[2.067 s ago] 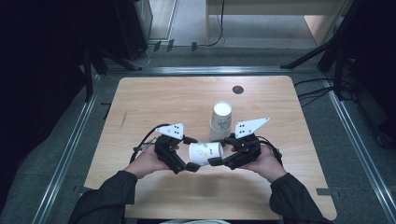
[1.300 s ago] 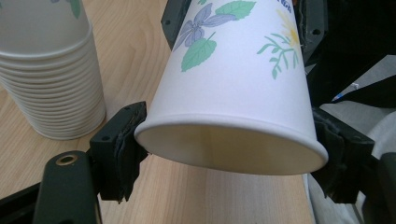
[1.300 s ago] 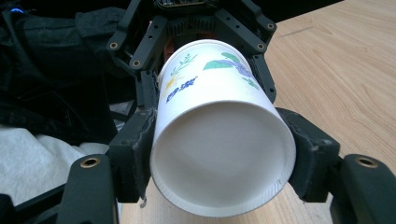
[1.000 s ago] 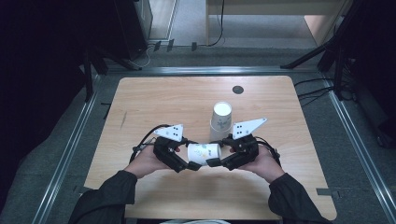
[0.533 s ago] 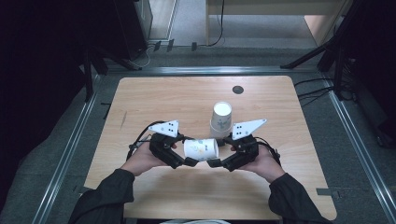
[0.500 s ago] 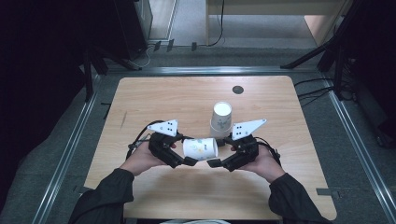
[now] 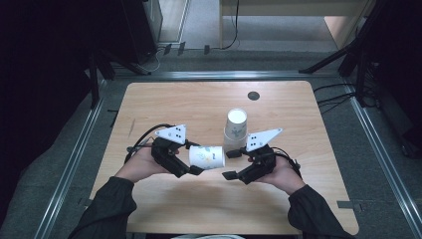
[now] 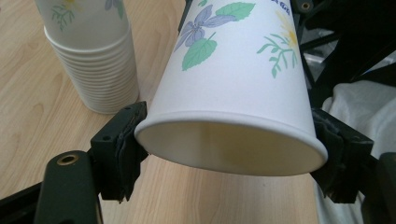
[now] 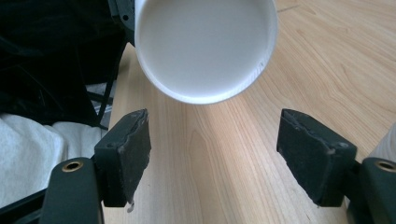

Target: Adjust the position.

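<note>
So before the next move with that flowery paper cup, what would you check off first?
1. Left gripper clamped on the paper cup at its rim: ok.
2. Right gripper clear of the cup, its jaws just opened with nothing between them: ok.
3. Cup free of the table, held on its side above it: ok.
4. Cup's rim keeping its shape under the pads: ok, no crease visible.
5. Stack of cups standing upright behind, apart from both grippers: ok.
6. Whether a second cup is nested inside the held one: cannot tell.
</note>
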Demonstrator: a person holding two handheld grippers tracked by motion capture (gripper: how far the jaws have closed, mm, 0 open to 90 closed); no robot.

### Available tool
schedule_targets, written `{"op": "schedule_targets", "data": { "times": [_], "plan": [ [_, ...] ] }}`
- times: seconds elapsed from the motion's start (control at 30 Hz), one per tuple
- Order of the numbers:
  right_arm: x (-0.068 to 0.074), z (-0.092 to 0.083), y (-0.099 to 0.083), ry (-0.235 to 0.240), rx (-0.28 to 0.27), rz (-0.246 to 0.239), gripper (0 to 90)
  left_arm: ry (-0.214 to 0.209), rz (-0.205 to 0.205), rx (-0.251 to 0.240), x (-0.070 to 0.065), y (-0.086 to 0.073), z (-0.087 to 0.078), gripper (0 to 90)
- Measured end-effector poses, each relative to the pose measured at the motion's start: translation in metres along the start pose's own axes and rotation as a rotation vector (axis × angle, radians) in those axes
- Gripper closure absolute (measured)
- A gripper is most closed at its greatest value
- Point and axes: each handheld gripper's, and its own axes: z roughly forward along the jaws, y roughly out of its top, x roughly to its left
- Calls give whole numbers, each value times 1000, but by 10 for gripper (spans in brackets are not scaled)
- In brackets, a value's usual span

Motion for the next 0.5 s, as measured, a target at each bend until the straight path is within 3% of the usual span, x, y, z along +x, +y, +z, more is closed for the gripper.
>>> {"op": "schedule_targets", "data": {
  "times": [0.3, 0.43, 0.5],
  "plan": [
    [-2, 1, -2, -23, 25, 6, 264, -8, 35, 100, 3, 17, 7, 220],
    [-1, -1, -2, -26, 14, 5, 263, -15, 37, 112, 4, 22, 6, 221],
    [-1, -2, -2, -34, 10, 2, 261, -7, 50, 159, 6, 26, 7, 221]
  ]
}}
